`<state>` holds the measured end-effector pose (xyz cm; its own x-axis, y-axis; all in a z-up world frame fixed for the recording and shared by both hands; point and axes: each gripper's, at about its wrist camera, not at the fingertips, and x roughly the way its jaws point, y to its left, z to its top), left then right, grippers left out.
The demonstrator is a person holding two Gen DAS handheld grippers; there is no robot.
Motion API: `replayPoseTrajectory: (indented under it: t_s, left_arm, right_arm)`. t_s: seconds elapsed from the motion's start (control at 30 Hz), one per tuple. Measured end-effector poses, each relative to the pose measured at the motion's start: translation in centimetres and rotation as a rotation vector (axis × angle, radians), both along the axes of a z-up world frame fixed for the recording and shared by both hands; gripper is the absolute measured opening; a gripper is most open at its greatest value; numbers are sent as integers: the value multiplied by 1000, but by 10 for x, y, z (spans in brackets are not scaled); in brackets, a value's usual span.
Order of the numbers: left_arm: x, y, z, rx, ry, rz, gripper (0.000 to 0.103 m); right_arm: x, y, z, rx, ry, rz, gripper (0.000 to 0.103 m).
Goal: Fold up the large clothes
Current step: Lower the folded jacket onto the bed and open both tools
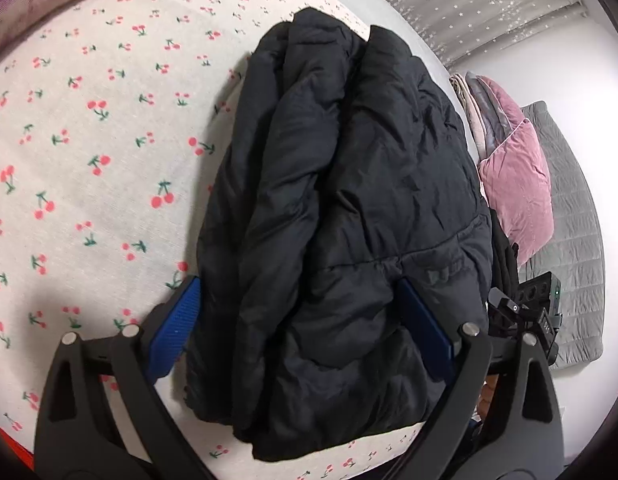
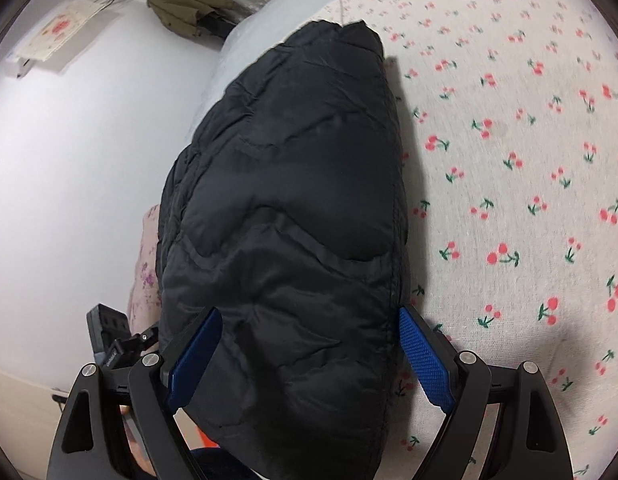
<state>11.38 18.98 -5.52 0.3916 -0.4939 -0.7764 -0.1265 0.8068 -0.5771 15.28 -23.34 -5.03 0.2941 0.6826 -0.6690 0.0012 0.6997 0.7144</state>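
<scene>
Already folded narrow, the black puffer jacket (image 1: 341, 216) lay on the cherry-print bed sheet (image 1: 89, 140). Left tongs (image 1: 299, 320) and right tongs (image 2: 309, 344) gaped wide, straddling its bulk, no squeeze visible. Best to close together, evenly, before folding.

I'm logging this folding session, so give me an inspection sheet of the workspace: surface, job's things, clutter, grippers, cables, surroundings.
Surface: bed with cherry-print sheet, flat.
Job's things: black puffer jacket, folded into a thick bundle near the bed's edge.
Clutter: pink velvet pillow on a stack of folded fabrics beside the bed; grey quilted mat beyond it.
Grippers: left gripper and right gripper both wide open, blue pads straddling the jacket bundle; contact cannot be told.
Cables: nothing seen.
Surroundings: grey star-print curtain, white wall, olive garment hanging by it.
</scene>
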Motion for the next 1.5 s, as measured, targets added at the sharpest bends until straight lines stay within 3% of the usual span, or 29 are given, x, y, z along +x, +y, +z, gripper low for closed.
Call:
replayPoseTrajectory:
  t_s: [0.27, 0.37, 0.43, 0.5, 0.63, 0.83, 1.0, 1.17, 1.33, 1.37, 1.4, 1.47, 1.5]
  left_arm:
    - [1, -14, -3, 35, -9, -1, 95]
    - [-2, -19, 3, 42, -41, -7, 72]
    - [-4, -21, 10, 49, -76, 2, 51]
    - [-5, -22, 16, 52, -113, 12, 38]
    - [-4, -26, 23, 42, -149, 40, 27]
    - [14, -46, 41, 78, -214, 48, 23]
    - [51, -61, 65, 13, -297, 71, 22]
    - [109, -91, 93, -47, -427, 50, 22]
    - [170, -131, 99, -26, -494, -4, 23]
    - [179, -136, 93, -16, -503, 8, 23]
    - [189, -144, 82, 4, -489, 6, 25]
    - [217, -161, 40, 78, -350, -26, 29]
    - [227, -164, 25, 73, -302, -25, 37]
  right_arm:
    - [-2, 14, -24, -9, 50, 5, 90]
    - [-5, 18, -17, -46, 6, 1, 86]
    - [-9, 23, -6, -97, -48, 5, 71]
    - [-11, 27, 3, -131, -91, 9, 58]
    - [-14, 34, 23, -200, -188, 33, 39]
    - [-19, 55, 54, -415, -365, 36, 29]
    - [1, 51, 77, -498, -470, 25, 26]
    - [34, 33, 107, -568, -631, -13, 24]
    - [85, 0, 111, -591, -737, -72, 24]
    - [101, 9, 106, -585, -742, -91, 24]
    - [114, 6, 99, -569, -745, -119, 24]
    - [137, -10, 78, -559, -702, -142, 24]
    - [149, -26, 58, -555, -637, -132, 26]
